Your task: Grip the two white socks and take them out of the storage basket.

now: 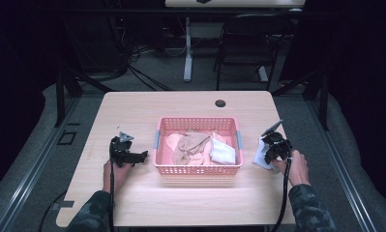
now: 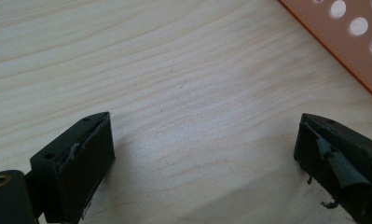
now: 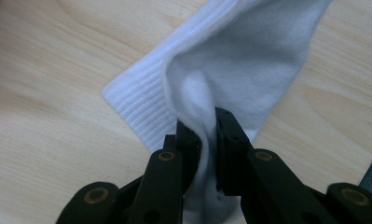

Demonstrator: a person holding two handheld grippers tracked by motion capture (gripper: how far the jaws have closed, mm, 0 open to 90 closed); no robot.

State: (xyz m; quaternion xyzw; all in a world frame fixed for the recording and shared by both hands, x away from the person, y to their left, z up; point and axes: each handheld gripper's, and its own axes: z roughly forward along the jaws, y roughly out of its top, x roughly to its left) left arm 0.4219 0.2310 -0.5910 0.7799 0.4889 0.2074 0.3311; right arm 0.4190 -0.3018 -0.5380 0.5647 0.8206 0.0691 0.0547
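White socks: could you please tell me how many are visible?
2. One white cotton sock lies on the table right of the pink plastic basket, pinched by the right tool. Another sits inside the basket; more may be hidden.

A basket (image 1: 198, 169) is set on the worktop (image 1: 147, 104), about midway across it. Socks are piled in the basket: a heap of them (image 1: 190, 145) at its left and middle, a folded one (image 1: 223, 152) at its right. The left gripper (image 1: 143, 155) is held over the worktop just left of the basket, with bare worktop seen between its 2 fingers (image 2: 79, 161). A sock (image 3: 239, 60) lies on the worktop right of the basket, near the worktop's right edge, 1 fold of it pinched by the right gripper (image 3: 207, 140). A hole (image 1: 220, 103) is placed in the worktop behind the basket, near the far edge. A chair (image 1: 246, 43) stands on the floor beyond the worktop.
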